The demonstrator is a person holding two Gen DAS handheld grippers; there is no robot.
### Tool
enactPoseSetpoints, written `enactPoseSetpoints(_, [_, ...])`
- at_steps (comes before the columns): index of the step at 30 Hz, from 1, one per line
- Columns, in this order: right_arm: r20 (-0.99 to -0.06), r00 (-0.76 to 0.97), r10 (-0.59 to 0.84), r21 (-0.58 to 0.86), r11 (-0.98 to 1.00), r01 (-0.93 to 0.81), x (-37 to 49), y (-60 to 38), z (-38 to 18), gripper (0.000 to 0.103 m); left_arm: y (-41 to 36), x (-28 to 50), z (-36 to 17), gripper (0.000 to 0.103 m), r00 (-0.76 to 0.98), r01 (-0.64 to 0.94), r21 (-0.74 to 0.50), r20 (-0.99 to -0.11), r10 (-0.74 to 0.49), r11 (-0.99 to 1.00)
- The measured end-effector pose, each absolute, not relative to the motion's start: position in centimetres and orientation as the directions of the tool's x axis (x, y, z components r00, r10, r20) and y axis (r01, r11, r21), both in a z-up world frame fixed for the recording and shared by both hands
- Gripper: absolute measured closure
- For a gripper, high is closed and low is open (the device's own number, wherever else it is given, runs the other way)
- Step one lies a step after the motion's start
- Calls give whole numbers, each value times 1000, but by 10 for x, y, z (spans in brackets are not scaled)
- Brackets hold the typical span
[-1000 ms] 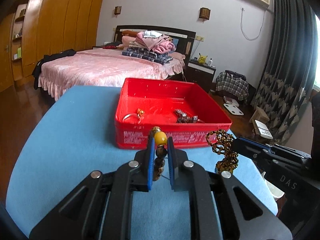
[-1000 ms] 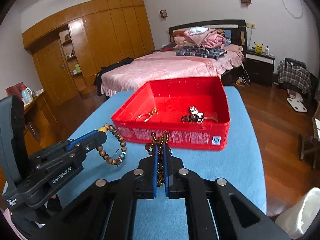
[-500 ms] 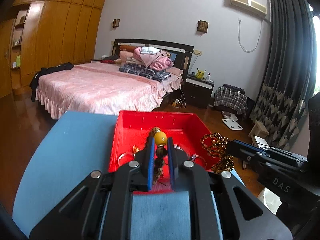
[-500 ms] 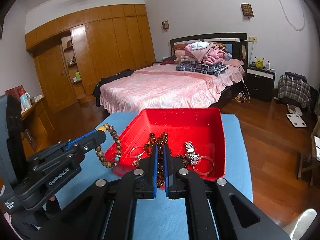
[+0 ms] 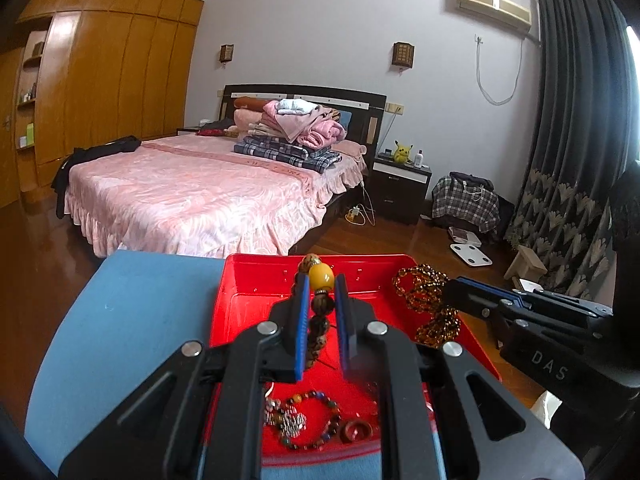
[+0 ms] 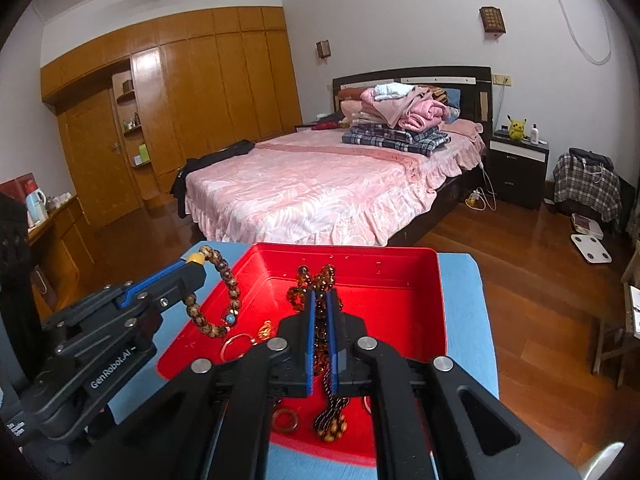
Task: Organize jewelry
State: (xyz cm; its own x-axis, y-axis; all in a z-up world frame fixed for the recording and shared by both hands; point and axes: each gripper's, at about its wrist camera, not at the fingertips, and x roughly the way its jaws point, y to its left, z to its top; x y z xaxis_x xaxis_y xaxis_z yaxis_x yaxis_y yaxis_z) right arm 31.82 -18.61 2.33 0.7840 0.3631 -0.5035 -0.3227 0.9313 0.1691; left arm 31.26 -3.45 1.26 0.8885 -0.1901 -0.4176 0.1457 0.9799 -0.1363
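Note:
My left gripper (image 5: 321,312) is shut on a brown wooden bead bracelet (image 5: 320,304) with a yellow bead, held above the red tray (image 5: 256,276). It also shows in the right wrist view (image 6: 212,300). My right gripper (image 6: 320,320) is shut on a dark amber bead necklace (image 6: 320,360) that hangs down into the red tray (image 6: 400,280). That necklace also shows in the left wrist view (image 5: 432,304). A multicoloured bead bracelet (image 5: 304,420) and a brown ring (image 5: 356,432) lie in the tray.
The tray rests on a blue-covered table (image 5: 132,320). A metal hoop and a gold piece (image 6: 244,340) lie in the tray. Beyond are a pink bed (image 5: 200,196), a nightstand (image 5: 400,192) and a wooden wardrobe (image 6: 192,92).
Both grippers have moved forward and over the red tray, each still holding its beads. The tray's inside, with more jewelry, has come into view below the fingers.

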Motion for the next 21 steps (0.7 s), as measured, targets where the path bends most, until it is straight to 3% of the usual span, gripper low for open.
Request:
enactPoseSetpoints(3, [-524,782,338,153,940,-304,325,-182,16,94,-36,327,7,91,873,153,-127,-448,-194,980])
enactPoseSetpoints(5, [-527,786,325,159,946,-284,327,-186,13,75,-32,333,2,89,865,139,-131,-466,-185,982])
enactPoseSetpoints(8, [-520,794,314,159,949,-272,323,-191,13,67,-24,332,0,68,869,116,-133,-466,-166,984])
enactPoseSetpoints(10, [-514,799,312,162,950,-266,319,-194,14,50,-21,330,-1,64,870,109,-130,-467,-158,986])
enactPoseSetpoints(11, [-510,801,313,165,950,-266,316,-196,15,48,-19,327,-1,59,870,106,-126,-469,-154,986])
enactPoseSetpoints(13, [-504,807,308,169,951,-258,311,-199,17,29,-16,321,1,42,873,99,-119,-467,-144,988])
enactPoseSetpoints(17, [-498,809,311,172,950,-259,297,-202,20,17,-12,300,7,20,888,88,-82,-444,-116,993])
enactPoseSetpoints(21, [-490,815,309,161,951,-264,283,-204,26,8,-6,280,13,12,898,69,-66,-431,-91,995])
